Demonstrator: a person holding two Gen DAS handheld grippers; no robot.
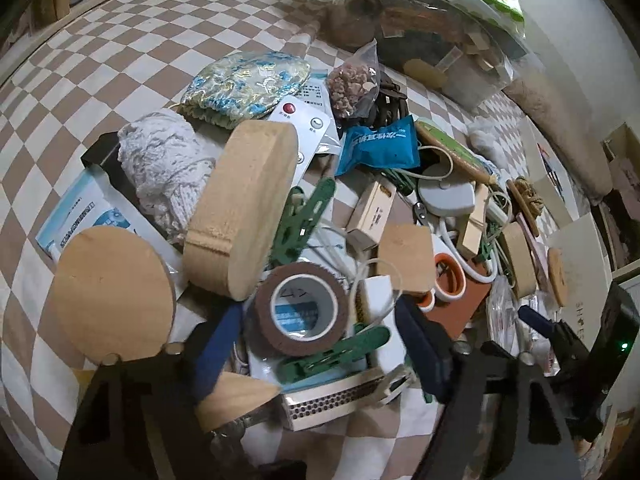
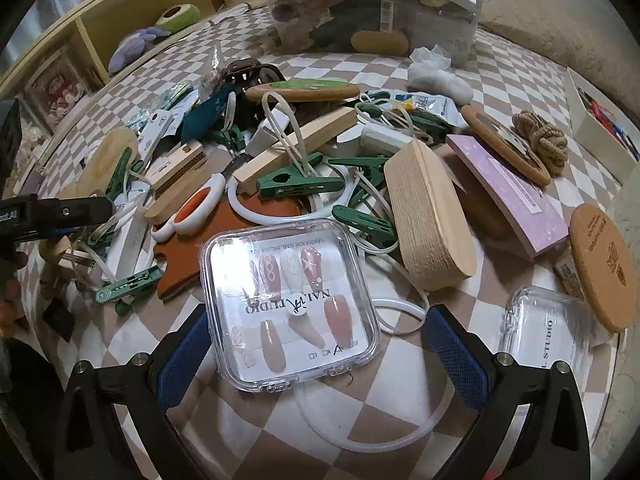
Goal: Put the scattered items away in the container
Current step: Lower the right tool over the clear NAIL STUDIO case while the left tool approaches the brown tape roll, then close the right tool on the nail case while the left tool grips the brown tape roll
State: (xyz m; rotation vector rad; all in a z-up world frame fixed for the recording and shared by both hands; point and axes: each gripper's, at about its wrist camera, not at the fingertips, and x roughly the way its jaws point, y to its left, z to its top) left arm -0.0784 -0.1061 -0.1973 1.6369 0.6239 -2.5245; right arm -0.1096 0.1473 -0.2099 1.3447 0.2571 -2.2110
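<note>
Now left gripper (image 1: pixel 320 344) jaws apart around a brown tape roll (image 1: pixel 302 310), right gripper (image 2: pixel 320 348) jaws apart, clear nail case (image 2: pixel 290 304) between them, unclamped.

Black gripper frames, blue textured fingers (image 2: pixel 186 356), silver screws

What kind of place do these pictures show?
Probably a room in a home, perhaps a bedroom. The clutter lies on a checkered cloth that looks like bedding. A wooden shelf with a plush toy stands beside it, and a clear container of household odds and ends sits behind.
</note>
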